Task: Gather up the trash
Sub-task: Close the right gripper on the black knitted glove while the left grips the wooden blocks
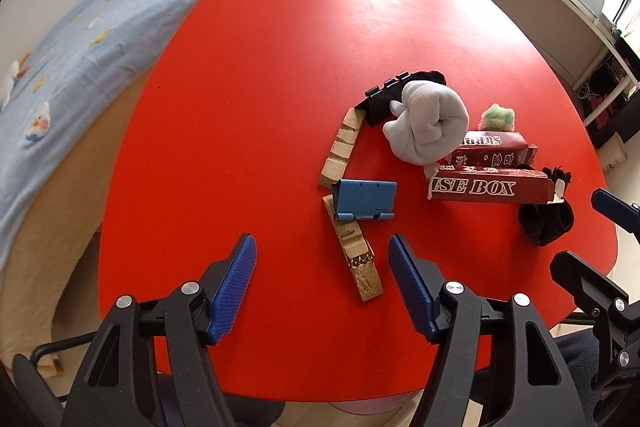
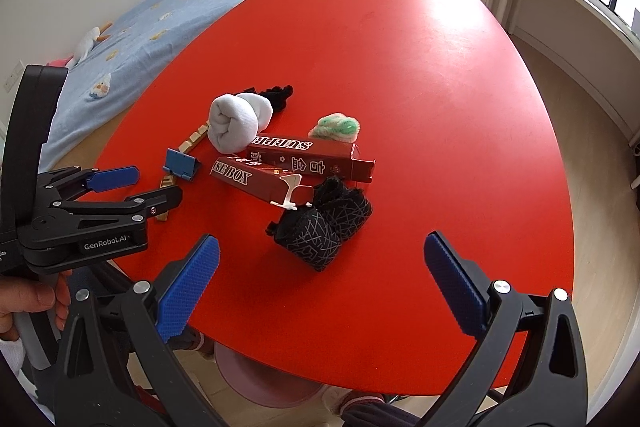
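The torn red box lay just ahead of the right tongs, past the black sock; the wooden strip sat between the left tongs' tips. Both tongs hung open and empty, so best drop straight, straddle, then squeeze.

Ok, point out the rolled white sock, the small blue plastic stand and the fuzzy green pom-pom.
Rolled white sock (image 1: 434,125): left wrist view, middle of the roll.
Small blue plastic stand (image 1: 366,198): left wrist view, its flat face.
Fuzzy green pom-pom (image 2: 336,127): right wrist view, its top.
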`<state>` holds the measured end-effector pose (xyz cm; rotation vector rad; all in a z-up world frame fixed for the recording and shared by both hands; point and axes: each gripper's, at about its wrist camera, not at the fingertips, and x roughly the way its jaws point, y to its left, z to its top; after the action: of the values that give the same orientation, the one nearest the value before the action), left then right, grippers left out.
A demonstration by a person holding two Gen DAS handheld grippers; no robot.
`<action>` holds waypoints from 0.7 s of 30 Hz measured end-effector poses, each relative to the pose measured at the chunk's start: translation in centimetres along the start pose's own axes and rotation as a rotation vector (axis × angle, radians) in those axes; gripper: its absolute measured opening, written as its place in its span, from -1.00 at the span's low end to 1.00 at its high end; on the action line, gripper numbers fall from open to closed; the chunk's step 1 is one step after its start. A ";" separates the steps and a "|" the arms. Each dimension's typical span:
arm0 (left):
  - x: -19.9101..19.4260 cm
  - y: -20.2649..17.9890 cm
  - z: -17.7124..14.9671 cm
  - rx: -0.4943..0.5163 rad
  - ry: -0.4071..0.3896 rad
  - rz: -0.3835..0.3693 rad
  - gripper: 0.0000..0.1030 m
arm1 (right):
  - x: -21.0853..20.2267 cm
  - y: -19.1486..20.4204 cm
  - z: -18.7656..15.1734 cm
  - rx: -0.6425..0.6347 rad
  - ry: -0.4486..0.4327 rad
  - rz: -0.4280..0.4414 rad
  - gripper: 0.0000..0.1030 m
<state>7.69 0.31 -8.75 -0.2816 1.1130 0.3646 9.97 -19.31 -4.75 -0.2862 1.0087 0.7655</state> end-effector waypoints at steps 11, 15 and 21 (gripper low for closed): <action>-0.2 1.6 1.0 0.002 -0.002 -0.066 -0.73 | 0.9 0.1 0.1 0.015 0.019 -0.009 0.06; -0.5 1.6 0.7 0.011 -0.002 -0.101 -0.74 | 0.9 0.4 0.2 0.005 0.016 -0.002 -0.31; -1.4 1.7 0.3 0.012 -0.014 -0.124 -0.74 | 0.1 0.3 0.4 0.014 0.002 0.003 -0.66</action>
<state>6.68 1.74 -7.43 -0.3352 1.0777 0.2489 10.04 -18.83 -4.58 -0.2734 1.0164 0.7604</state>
